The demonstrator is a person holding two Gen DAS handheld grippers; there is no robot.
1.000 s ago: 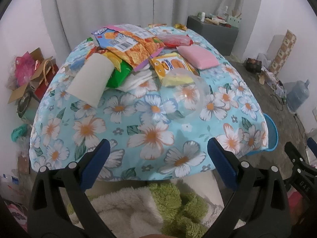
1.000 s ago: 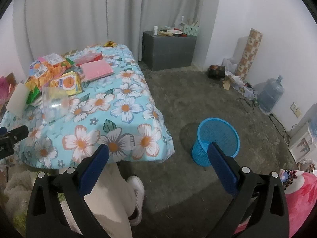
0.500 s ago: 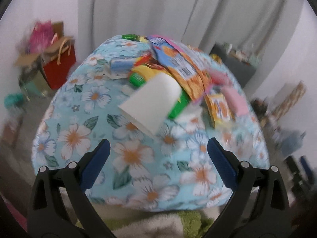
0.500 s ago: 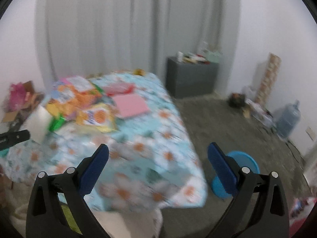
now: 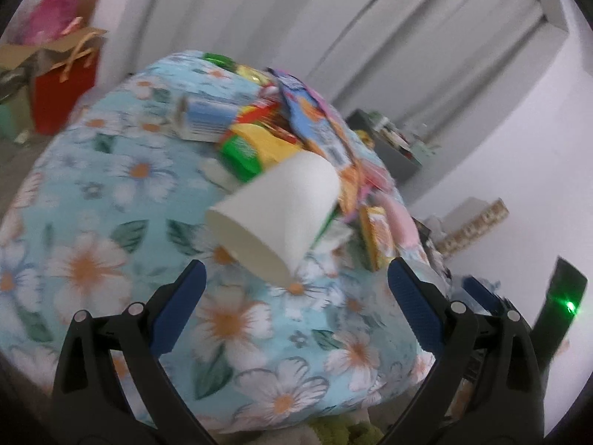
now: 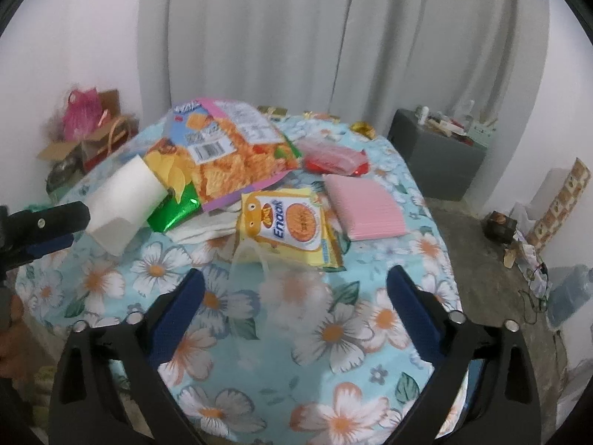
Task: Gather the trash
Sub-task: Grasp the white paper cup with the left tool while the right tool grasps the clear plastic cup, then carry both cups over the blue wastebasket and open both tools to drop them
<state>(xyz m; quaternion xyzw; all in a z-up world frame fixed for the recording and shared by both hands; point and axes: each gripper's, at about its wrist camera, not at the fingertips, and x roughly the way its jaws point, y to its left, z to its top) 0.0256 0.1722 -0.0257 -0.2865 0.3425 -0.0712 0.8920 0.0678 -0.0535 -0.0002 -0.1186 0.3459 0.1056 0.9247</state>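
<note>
— Paper cup (image 5: 276, 218), white, lies tipped on the floral cloth (image 5: 122, 222) at twelve o'clock of the left gripper (image 5: 294, 307). Grabbed?

— No. Jaws spread wide, nothing between them; the cup sits just beyond the tips.

— And the right gripper (image 6: 294, 309)?

— Spread too, empty, with a clear plastic cup (image 6: 274, 278) lying between its fingers. Yellow packet (image 6: 291, 224) at twelve, orange snack bag (image 6: 229, 152) at eleven, pink pad (image 6: 361, 207) at one.

— Progress?

— Barely begun, I'd judge: every wrapper remains on the table.

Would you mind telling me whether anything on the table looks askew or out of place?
The white paper cup lies tipped on its side, mouth toward the table's near edge, leaning on the heap of snack wrappers. A clear plastic cup also lies toppled on the floral cloth.
</note>
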